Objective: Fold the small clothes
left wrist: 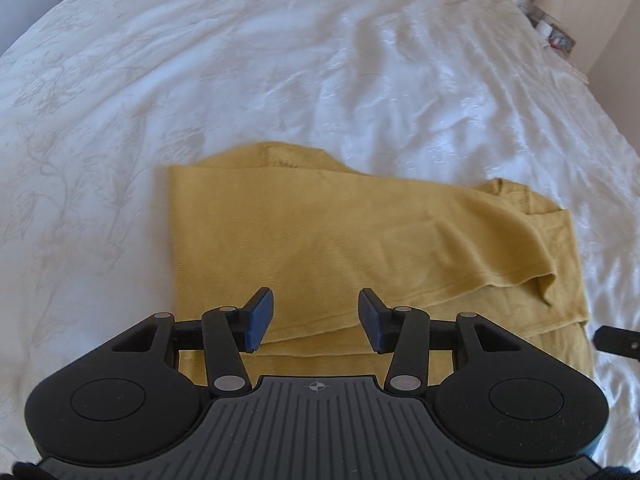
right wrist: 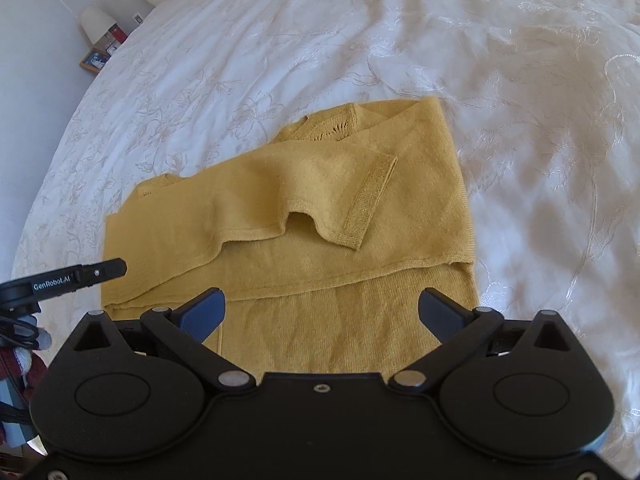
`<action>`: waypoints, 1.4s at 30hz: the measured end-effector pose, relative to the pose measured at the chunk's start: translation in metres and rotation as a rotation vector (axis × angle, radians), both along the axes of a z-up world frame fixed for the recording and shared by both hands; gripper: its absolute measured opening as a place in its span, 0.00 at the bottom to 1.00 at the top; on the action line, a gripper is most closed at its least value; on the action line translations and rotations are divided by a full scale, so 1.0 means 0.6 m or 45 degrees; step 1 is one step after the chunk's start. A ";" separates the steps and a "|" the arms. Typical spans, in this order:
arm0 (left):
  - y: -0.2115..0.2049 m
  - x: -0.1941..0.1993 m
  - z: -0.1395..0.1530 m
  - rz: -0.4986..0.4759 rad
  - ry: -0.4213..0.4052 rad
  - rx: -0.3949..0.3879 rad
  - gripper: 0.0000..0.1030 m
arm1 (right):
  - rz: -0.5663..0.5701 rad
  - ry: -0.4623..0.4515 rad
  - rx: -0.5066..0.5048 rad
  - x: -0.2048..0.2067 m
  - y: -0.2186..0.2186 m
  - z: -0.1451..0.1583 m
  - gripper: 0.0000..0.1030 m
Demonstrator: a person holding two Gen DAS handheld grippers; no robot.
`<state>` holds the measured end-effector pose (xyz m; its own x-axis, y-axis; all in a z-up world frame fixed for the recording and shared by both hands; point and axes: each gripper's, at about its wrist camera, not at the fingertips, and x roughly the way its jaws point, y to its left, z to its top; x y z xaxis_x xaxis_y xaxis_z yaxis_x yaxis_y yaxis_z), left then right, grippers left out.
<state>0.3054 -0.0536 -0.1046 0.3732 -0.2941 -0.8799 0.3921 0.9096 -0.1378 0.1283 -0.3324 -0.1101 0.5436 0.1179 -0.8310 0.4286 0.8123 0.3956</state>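
Two hand-held grippers hang over a mustard-yellow knitted top on a white bed.

In the left wrist view, the left gripper [left wrist: 316, 320] fills the lower part of the frame. Its two blue-padded fingers [left wrist: 262, 318] are spread apart with nothing between them. They hover above the near hem of the yellow top [left wrist: 320, 240], which shows through the gap at lower centre.

In the right wrist view, the right gripper [right wrist: 322, 312] sits likewise at the bottom of the frame. Its jaws are spread wider than the left pair and are also empty, with the lower body of the garment showing between them.

The top lies just ahead of both grippers, in the middle of each frame, and runs crosswise from left to right. It looks partly folded. In the right wrist view a short sleeve with a ribbed cuff [right wrist: 370, 204] is laid over the body at centre, and the neckline sits toward the upper middle. A loose upper layer makes a ragged edge across the lower third of the cloth.

The left gripper's fingertip enters the right wrist view from the left edge, beside the garment's left end. Judging from this, each gripper is nearest its own end of the near edge, so a further fold would probably start from there.

The white embroidered bedspread [left wrist: 200, 60] surrounds the top on all sides.
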 end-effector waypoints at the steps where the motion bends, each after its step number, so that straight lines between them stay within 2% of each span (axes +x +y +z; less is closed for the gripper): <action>1: 0.011 0.007 -0.006 0.020 0.010 0.010 0.44 | -0.014 -0.006 0.005 0.004 -0.001 0.000 0.99; 3: 0.028 0.021 -0.018 0.050 0.025 0.023 0.44 | -0.031 -0.026 0.009 0.012 -0.003 0.000 0.99; 8: 0.072 0.049 -0.064 0.125 0.088 0.137 0.44 | -0.062 -0.076 -0.027 0.033 -0.009 0.003 0.99; 9: 0.083 0.054 -0.073 0.149 0.106 0.143 0.47 | -0.065 -0.080 -0.029 0.036 -0.011 0.002 0.99; 13: 0.121 0.067 -0.084 0.232 0.147 0.081 0.49 | -0.094 -0.109 -0.045 0.054 -0.028 -0.008 0.99; 19: 0.120 0.075 -0.090 0.176 0.166 0.092 0.52 | -0.091 0.047 0.035 0.092 -0.057 -0.053 0.99; 23: 0.122 0.080 -0.094 0.174 0.174 0.081 0.53 | -0.106 0.087 0.087 0.105 -0.068 -0.077 0.82; 25: 0.117 0.080 -0.097 0.167 0.170 0.081 0.53 | -0.114 0.096 0.082 0.109 -0.068 -0.081 0.79; 29: 0.114 0.079 -0.099 0.161 0.167 0.080 0.54 | -0.153 0.066 0.128 0.109 -0.073 -0.084 0.80; 33: 0.111 0.082 -0.099 0.160 0.172 0.085 0.54 | -0.241 0.011 0.196 0.097 -0.083 -0.076 0.87; 42: 0.111 0.084 -0.100 0.156 0.165 0.080 0.55 | -0.276 -0.067 0.165 0.074 -0.094 -0.053 0.87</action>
